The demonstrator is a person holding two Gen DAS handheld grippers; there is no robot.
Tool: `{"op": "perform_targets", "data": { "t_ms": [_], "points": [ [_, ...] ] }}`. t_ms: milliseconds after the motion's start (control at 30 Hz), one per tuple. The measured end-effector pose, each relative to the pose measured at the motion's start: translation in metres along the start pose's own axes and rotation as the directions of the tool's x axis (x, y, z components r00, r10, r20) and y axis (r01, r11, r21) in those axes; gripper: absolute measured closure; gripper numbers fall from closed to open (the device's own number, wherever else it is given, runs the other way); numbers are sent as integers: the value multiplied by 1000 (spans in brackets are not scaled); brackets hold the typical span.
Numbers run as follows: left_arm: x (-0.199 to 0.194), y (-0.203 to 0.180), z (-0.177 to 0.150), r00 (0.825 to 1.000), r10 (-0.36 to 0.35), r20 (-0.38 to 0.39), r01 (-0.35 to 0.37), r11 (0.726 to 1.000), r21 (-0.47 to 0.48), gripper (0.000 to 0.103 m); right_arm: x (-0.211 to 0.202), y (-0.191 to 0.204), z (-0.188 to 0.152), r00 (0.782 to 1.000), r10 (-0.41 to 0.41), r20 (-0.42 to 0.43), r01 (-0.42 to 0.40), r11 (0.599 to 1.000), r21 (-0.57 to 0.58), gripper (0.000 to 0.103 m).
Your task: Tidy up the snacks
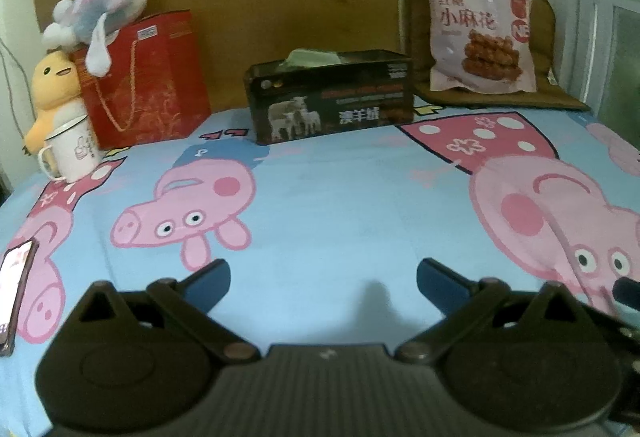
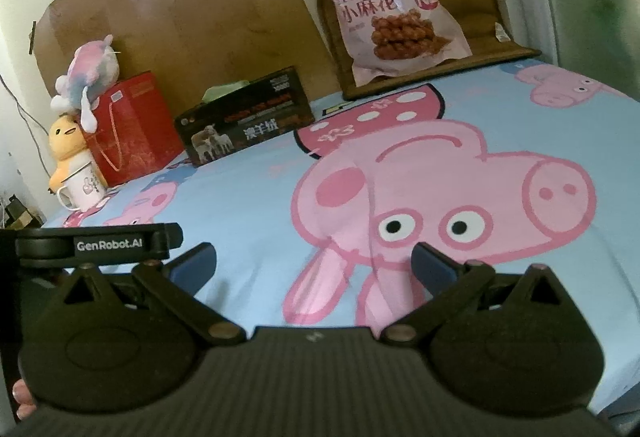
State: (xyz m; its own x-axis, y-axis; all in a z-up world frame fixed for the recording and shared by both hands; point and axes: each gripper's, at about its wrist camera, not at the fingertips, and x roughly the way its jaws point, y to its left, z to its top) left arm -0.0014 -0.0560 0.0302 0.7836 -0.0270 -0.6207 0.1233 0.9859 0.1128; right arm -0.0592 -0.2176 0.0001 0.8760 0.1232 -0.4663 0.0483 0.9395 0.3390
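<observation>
The pink plastic snack bag printed with fried dough twists [image 2: 394, 15] stands propped against a brown padded cushion [image 2: 478, 1] at the far edge of the pig-patterned blue bedsheet [image 1: 328, 205] — well apart from both tools. The left gripper [image 1: 323, 277] and right gripper [image 2: 314, 261] hover low over the sheet, fingers spread wide, holding nothing. This looks like the opening reach: nothing is grasped yet. Next, one gripper likely has to travel forward to the bag and pinch an edge — crinkly film may slip. The black tissue box [image 1: 332, 95] sits left of the bag.
</observation>
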Motion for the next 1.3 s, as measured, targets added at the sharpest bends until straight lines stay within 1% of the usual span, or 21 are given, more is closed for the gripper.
{"op": "perform_targets", "data": {
  "t_ms": [400,667,767,1000,1300],
  "points": [
    [7,-12,2,1000,-20,-10,20,999,28,0,2,-9,0,1000,-15,-1,15,1000,17,0],
    [4,-4,1,1000,-7,-9,7,1000,15,0,2,-6,3,1000,3,3,-3,1000,3,0],
    [2,2,0,1000,15,-8,-15,1000,6,0,2,-3,6,1000,18,10,-18,1000,-4,0],
    [-3,18,-2,998,66,-10,-66,998,-24,0,7,7,7,998,70,-6,-70,997,-35,0],
    [-7,36,-5,993,120,-9,-120,991,-52,0,10,18,10,994,108,-15,-109,993,-54,0]
  ]
}}
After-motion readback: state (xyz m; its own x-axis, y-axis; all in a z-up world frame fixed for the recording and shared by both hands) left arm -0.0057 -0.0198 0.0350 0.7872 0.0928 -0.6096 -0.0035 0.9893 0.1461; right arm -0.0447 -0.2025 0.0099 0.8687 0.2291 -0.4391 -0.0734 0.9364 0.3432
